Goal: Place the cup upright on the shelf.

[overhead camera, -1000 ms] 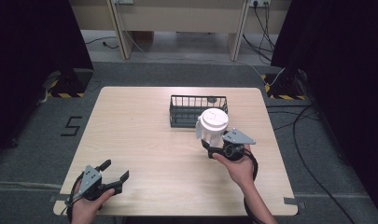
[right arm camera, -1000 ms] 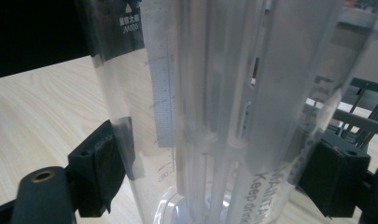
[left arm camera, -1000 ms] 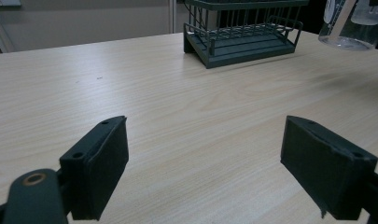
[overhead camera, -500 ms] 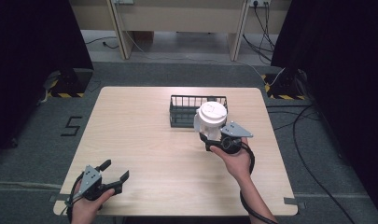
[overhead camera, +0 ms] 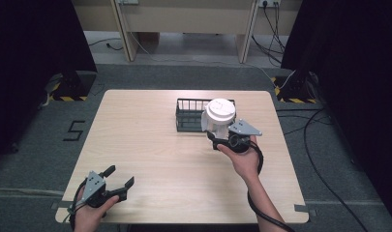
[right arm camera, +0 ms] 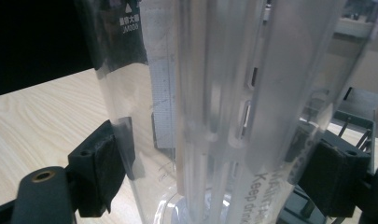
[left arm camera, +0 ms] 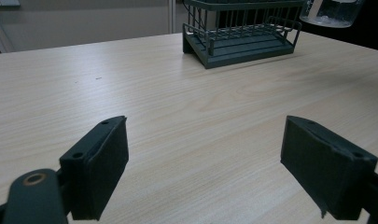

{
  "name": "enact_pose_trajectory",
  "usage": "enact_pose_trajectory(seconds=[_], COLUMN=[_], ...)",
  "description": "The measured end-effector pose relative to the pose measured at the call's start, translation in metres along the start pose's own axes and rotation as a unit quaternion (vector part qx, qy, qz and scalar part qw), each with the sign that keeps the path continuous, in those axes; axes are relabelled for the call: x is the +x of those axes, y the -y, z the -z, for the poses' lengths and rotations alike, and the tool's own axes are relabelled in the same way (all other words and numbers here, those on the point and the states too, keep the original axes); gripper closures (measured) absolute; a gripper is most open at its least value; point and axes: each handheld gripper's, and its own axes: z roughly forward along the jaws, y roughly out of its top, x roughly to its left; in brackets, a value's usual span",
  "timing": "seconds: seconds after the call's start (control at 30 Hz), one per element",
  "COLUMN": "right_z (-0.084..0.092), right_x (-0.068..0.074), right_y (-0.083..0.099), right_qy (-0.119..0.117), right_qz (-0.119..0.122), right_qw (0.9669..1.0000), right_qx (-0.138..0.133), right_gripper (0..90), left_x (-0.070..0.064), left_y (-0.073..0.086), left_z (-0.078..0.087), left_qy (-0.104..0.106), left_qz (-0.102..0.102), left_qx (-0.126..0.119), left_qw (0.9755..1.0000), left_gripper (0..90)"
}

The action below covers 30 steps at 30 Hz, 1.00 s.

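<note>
1. High view: wire basket stands at the far middle of the wooden table, and the right gripper holds a clear cup with a white lid up over the basket's right end, so the cup hides that corner of it. The left gripper sits at the near left edge of the table, well apart from both, with its jaws spread and nothing between them. Cables lie on the grey floor beyond the table.

2. Left gripper view: the two black pads stand wide apart over bare wood. Farther off the basket shows dark green, with ribbed sides and a slatted floor; the cup's clear bottom hangs above the basket's right end.

3. Right gripper view: the jaws are clamped on the cup's clear wall, one pad on each side. Printed lettering on the plastic can be read here, and the basket's rim shows behind at the right.
</note>
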Motion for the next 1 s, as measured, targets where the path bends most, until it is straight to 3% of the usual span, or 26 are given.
enact_pose_trajectory(seconds=[1.0], right_z=[-0.021], right_x=[-0.013], right_y=[-0.038], right_qy=[0.014], right_qz=[0.0], right_qw=[0.9998], right_qx=[-0.012], right_gripper=[19.0], left_x=[0.0], left_y=[0.0], left_z=[0.0], left_qy=[0.002], left_qz=[0.001], left_qx=[0.001], left_qw=[1.0], left_gripper=[14.7])
